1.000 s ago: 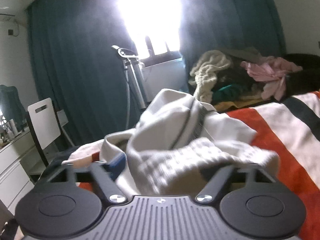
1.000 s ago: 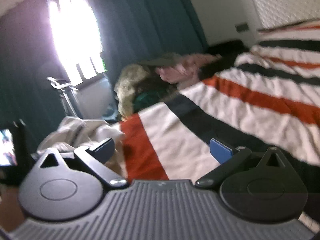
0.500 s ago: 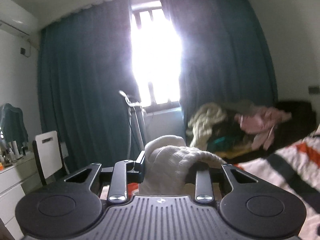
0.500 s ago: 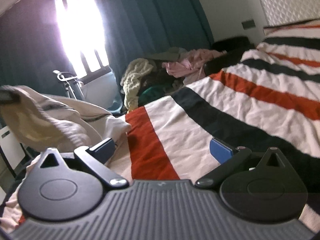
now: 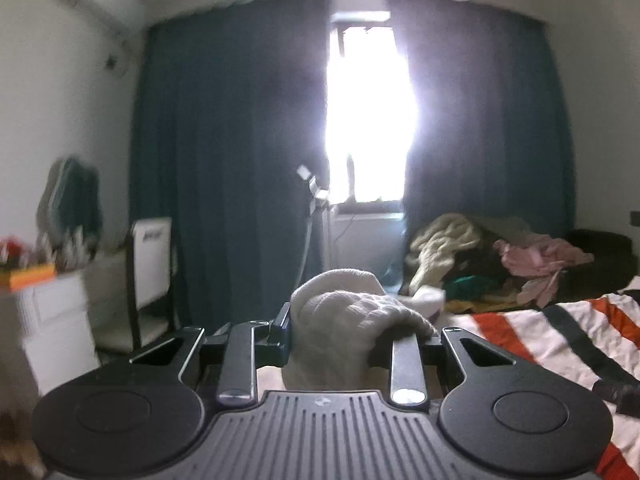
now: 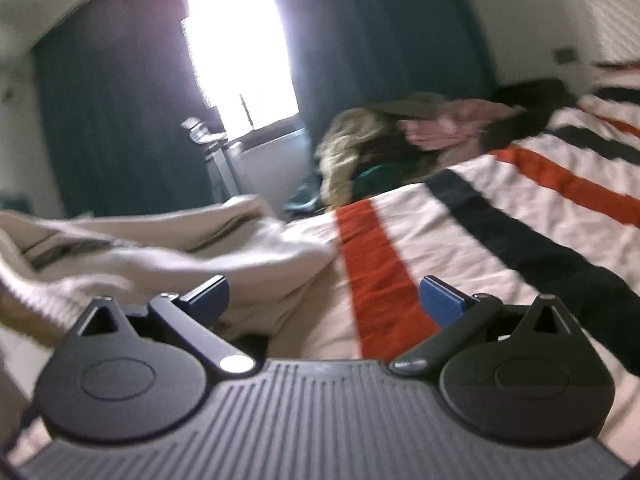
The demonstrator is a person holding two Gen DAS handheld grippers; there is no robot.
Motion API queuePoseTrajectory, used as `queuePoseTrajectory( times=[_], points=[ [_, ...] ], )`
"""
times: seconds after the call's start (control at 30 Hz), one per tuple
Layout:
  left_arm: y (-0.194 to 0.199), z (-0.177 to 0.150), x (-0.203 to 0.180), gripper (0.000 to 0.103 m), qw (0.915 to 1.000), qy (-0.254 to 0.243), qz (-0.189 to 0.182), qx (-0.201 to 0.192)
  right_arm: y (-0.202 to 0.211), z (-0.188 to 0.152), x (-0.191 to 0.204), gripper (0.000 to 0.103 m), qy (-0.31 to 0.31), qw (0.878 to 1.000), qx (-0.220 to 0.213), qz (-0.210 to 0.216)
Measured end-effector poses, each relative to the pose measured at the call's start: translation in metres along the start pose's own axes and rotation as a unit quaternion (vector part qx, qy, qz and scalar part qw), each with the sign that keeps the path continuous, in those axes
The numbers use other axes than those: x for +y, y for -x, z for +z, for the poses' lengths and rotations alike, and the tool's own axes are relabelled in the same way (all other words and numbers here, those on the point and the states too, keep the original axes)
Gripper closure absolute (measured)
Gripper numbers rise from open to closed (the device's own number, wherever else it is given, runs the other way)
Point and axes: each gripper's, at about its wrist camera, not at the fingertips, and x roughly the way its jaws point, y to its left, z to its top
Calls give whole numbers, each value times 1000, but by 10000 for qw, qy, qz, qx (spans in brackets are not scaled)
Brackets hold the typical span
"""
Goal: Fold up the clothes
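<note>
Left gripper (image 5: 344, 332) pinching cream garment (image 5: 340, 320), lifted. Rest trailing left of right gripper (image 6: 324, 292), spread, over striped bed's (image 6: 500, 216) near edge.

Cream garment (image 5: 344, 320) — coarse knit; bedspread (image 6: 500, 216) — matt cloth.

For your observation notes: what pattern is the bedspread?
Broad white, orange-red and black stripes on the bedspread; clearest in the right wrist view.
</note>
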Motion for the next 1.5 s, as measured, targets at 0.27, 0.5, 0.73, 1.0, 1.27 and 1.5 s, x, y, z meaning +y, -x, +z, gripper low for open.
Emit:
queuePoseTrajectory(
  times=[0.27,0.5,0.73,1.0,1.27,1.5],
  points=[
    [-2,-31,49,71,9985,466,205,223,-25,-34,28,1,32,9881,1029,1141],
    [-47,-42,75,70,9952,765,287,540,-42,-65,67,1,730,9677,1651,1763],
    [-73,-47,78,70,9929,817,478,724,-50,-91,90,1,1509,9534,1944,1747],
    [-91,-68,57,69,9919,425,725,953,-50,-82,67,1,916,9700,1819,1332],
    [-85,-62,66,69,9927,742,596,747,-49,-82,55,1,612,9766,1800,1002],
    [-77,-54,84,70,9890,1246,298,746,-52,-78,55,24,627,9817,1577,865]
  ],
)
